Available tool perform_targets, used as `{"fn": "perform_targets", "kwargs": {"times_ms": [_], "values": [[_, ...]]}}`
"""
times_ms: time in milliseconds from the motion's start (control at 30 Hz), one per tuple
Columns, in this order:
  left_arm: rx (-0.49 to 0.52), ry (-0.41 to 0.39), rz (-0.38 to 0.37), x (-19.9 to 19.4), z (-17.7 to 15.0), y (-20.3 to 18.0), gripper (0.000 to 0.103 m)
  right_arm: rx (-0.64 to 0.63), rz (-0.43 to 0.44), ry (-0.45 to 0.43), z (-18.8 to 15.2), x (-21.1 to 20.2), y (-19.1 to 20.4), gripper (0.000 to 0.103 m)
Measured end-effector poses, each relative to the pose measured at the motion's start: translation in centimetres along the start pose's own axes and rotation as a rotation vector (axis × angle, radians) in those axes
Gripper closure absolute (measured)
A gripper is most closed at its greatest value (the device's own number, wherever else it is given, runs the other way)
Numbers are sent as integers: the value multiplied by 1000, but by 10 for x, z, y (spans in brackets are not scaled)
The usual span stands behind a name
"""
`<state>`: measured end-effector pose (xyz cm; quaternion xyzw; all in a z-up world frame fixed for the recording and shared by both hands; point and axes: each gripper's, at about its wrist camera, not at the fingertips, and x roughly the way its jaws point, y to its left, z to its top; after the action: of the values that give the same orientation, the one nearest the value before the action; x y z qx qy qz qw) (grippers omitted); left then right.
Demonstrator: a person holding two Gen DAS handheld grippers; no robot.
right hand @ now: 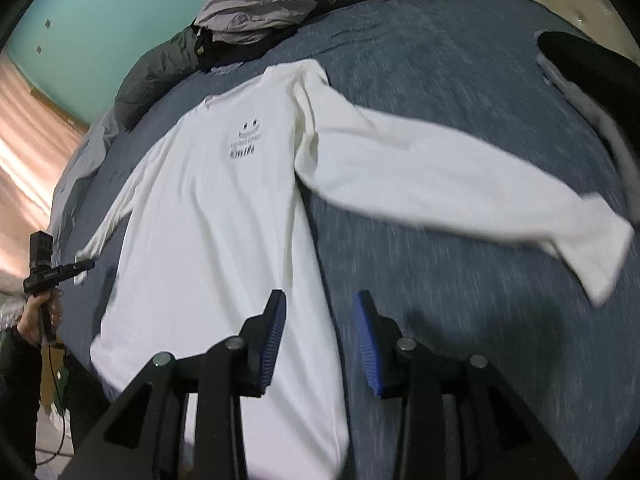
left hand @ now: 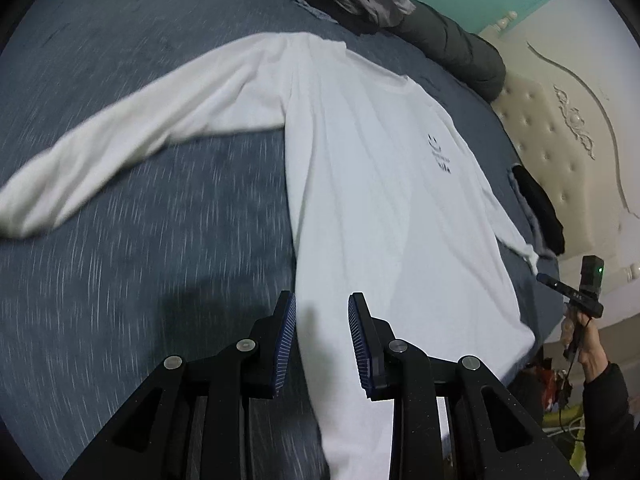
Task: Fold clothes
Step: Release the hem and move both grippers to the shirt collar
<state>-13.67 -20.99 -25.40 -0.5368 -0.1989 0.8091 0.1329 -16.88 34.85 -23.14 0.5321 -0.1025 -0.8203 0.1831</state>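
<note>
A white long-sleeved shirt (left hand: 360, 184) with a small dark smiley print (left hand: 438, 152) lies flat, front up, on a blue-grey bedspread (left hand: 140, 260). In the left wrist view one sleeve (left hand: 120, 132) stretches out to the left, and my left gripper (left hand: 322, 312) hovers open over the shirt's lower left side edge with nothing between its fingers. In the right wrist view the shirt (right hand: 208, 216) has a sleeve (right hand: 460, 184) spread to the right. My right gripper (right hand: 320, 308) is open above the lower right side edge, empty.
A grey garment (right hand: 256, 8) and a dark rolled quilt (left hand: 452, 40) lie at the bed's far side. A black and grey item (left hand: 540, 212) sits near the tufted headboard (left hand: 560, 128). A hand holds the other gripper at the bed's edge (left hand: 580, 296) (right hand: 48, 272).
</note>
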Motion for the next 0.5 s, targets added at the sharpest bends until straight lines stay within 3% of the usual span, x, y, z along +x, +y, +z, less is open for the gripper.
{"fn": "perform_targets", "kwargs": {"times_ms": [100,167,233,333,500], "values": [[42,-10,28,11,38,-5,72,-29,-7,-12,42,25,6,68],[51,-26,39,17,66,-6,62,-59,-18,-21,67,38,13,68],[62,-40,43,24,94,-6,61,-90,-20,-38,95,53,18,67],[85,-60,71,38,136,-7,60,-121,-28,-53,136,76,24,59],[103,-77,102,66,191,-6,52,-197,-20,-48,198,116,34,58]]}}
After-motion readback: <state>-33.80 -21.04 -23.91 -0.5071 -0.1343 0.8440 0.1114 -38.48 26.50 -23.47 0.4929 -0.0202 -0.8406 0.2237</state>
